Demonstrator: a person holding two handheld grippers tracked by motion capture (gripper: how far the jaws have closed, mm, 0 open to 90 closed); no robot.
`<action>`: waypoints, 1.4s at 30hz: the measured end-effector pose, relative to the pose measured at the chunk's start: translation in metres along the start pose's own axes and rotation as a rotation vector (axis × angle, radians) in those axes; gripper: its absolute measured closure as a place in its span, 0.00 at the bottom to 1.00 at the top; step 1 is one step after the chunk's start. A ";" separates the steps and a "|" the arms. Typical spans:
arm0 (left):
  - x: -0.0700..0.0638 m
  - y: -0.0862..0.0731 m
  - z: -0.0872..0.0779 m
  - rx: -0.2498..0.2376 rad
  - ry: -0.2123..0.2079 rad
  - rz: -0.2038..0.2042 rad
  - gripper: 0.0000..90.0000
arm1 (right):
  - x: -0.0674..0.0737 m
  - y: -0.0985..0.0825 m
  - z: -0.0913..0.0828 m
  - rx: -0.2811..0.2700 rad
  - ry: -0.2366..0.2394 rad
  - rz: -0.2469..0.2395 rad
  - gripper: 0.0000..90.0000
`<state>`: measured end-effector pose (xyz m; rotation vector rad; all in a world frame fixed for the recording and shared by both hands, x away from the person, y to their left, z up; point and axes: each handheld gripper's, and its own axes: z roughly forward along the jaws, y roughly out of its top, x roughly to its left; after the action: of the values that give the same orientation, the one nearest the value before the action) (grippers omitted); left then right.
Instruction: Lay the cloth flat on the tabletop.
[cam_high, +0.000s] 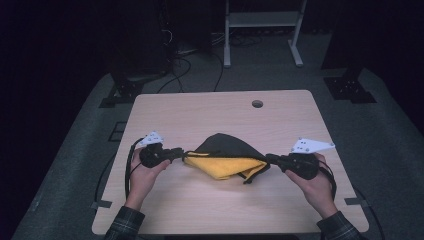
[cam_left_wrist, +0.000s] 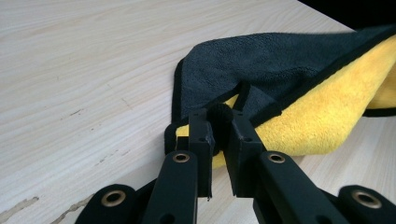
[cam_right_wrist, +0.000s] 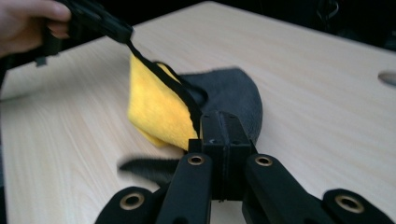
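A cloth (cam_high: 227, 156), dark grey on one face and yellow on the other with a black hem, hangs stretched between the two grippers above the middle of the wooden table (cam_high: 200, 112). In the high view its grey face bulges toward twelve o'clock and the yellow face sags toward six o'clock, where a fold of it seems to meet the tabletop.

The left gripper (cam_high: 181, 154) sits at nine o'clock from the cloth. In the left gripper view (cam_left_wrist: 219, 125) its jaws stand narrow and pinch a bunched corner of the hem between them, the grey face spreading away toward one o'clock and the yellow face toward three o'clock. The right gripper (cam_high: 270, 159) sits at three o'clock from the cloth. In the right gripper view (cam_right_wrist: 225, 126) its jaws are pressed together on the opposite hem, which runs taut toward eleven o'clock up to the other gripper.

A round hole (cam_high: 257, 103) pierces the table at one o'clock from the cloth, well apart from it.

The lower edge of the cloth is blurred in the right gripper view, so its shape there is hard to make out. The person's sleeves are cut off by the bottom edge of the high view. The room beyond the table is dark; a pale frame (cam_high: 262, 22) at twelve o'clock stands on the floor, its top cut off.
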<state>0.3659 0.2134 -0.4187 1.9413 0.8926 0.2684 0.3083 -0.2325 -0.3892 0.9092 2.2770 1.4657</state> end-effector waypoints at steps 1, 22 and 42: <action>-0.001 0.000 0.000 0.001 0.000 -0.001 0.91 | 0.005 0.008 -0.006 -0.021 0.018 -0.006 1.00; -0.001 -0.005 0.004 0.012 0.007 -0.007 0.90 | 0.002 -0.013 0.017 0.092 0.038 0.000 0.85; 0.001 -0.008 0.007 0.038 0.020 -0.005 0.90 | 0.019 -0.082 0.026 0.333 -0.030 0.078 0.58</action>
<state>0.3666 0.2118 -0.4288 1.9742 0.9210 0.2699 0.2787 -0.2257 -0.4719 1.1135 2.5348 1.1079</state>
